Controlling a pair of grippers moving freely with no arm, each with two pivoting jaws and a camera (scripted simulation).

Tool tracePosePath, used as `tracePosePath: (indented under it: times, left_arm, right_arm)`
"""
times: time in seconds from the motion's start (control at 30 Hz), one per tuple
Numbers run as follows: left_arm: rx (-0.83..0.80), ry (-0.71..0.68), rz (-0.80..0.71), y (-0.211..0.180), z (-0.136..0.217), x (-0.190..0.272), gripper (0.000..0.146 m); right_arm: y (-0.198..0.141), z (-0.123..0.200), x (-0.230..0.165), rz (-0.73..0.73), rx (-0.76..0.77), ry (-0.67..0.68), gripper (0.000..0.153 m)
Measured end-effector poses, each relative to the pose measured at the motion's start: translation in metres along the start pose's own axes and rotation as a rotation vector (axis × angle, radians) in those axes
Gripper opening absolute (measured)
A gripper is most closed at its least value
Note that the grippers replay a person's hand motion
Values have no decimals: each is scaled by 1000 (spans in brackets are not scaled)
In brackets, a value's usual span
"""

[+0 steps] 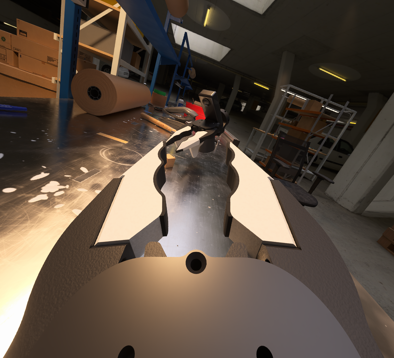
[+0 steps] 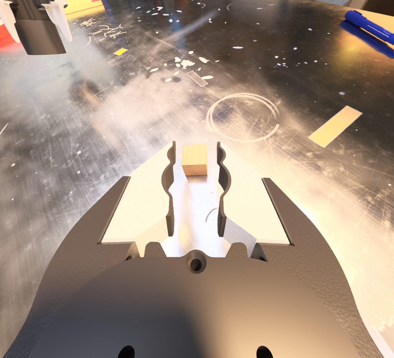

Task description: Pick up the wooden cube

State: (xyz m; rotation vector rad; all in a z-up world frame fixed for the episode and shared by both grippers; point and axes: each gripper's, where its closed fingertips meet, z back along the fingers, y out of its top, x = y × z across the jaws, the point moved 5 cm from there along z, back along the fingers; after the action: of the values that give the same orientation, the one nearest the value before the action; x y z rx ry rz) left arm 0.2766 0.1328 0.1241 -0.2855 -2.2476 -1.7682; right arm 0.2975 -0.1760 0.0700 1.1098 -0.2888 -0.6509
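The right hand-held gripper (image 2: 196, 145) hangs low over the scratched metal desk (image 2: 106, 134) with its two fingers spread, and the wooden cube (image 2: 194, 161) sits on the desk between the fingertips. There is a visible gap on each side of the cube, so neither finger touches it. The cube rests flat, its pale top face lit and one side face turned toward the camera.

The left hand-held gripper (image 1: 196, 147) is also spread, with only bare desk between its fingers. From the left wrist view the cube (image 1: 170, 159) shows just past the left fingertip, partly hidden by it, and the right hand-held gripper (image 1: 187, 143) hovers right over that spot, tilted downward. From this low angle it is hard to judge whether its fingertips reach the level of the cube.

On the desk near the cube are a chalky ring mark (image 2: 243, 117) and a strip of pale tape (image 2: 334, 126). A blue marker (image 2: 368, 26) lies toward the far right edge. White paint flecks (image 2: 185, 62) scatter across the middle. A large roll of brown paper (image 1: 108, 91) lies at the back of the desk in the left wrist view, in front of blue shelving (image 1: 70, 34) with cardboard boxes (image 1: 32, 49).
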Motion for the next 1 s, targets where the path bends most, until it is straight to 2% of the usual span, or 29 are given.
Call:
tracePosePath:
  times: [0.33, 0.7, 0.93, 1.0]
  left_arm:
    - [1, 4, 6, 0, 0, -1, 56]
    - [-1, -14, 31, 0, 0, -2, 56]
    - [-1, -18, 34, 0, 0, -2, 56]
    - [-1, -19, 34, 0, 0, -2, 56]
  right_arm:
    - [-1, -2, -6, 43, -16, 15, 38]
    - [-12, -15, -10, 100, -160, -11, 48]
    - [-18, -23, -6, 93, -243, -47, 48]
    - [-18, -23, -4, 78, -243, -52, 43]
